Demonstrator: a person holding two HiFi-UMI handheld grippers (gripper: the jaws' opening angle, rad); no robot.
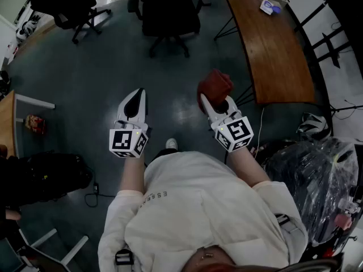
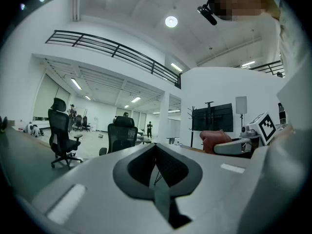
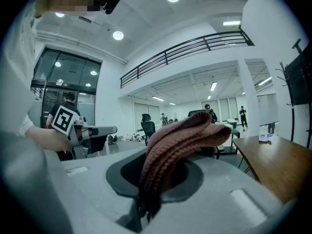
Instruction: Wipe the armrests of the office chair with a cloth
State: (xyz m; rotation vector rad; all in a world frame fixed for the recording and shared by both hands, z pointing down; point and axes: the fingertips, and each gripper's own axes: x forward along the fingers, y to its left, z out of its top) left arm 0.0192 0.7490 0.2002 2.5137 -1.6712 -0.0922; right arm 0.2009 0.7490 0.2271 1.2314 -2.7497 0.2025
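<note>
I stand a few steps from a black office chair (image 1: 168,17), which faces me across the dark floor. My right gripper (image 1: 209,100) is shut on a reddish-brown knitted cloth (image 1: 215,84). The cloth (image 3: 179,143) bulges forward from between the jaws in the right gripper view. My left gripper (image 1: 137,93) is held level beside it, shut with nothing in it; in the left gripper view its jaws meet in front of the same chair (image 2: 122,136). The chair's armrests show only as small dark shapes at its sides (image 1: 134,4).
A long curved wooden table (image 1: 273,45) runs along the right, with a small box (image 1: 269,6) at its far end. A second black chair (image 1: 72,9) stands far left. A plastic-wrapped bundle (image 1: 317,180) sits close on my right, and a black bag (image 1: 48,174) on my left.
</note>
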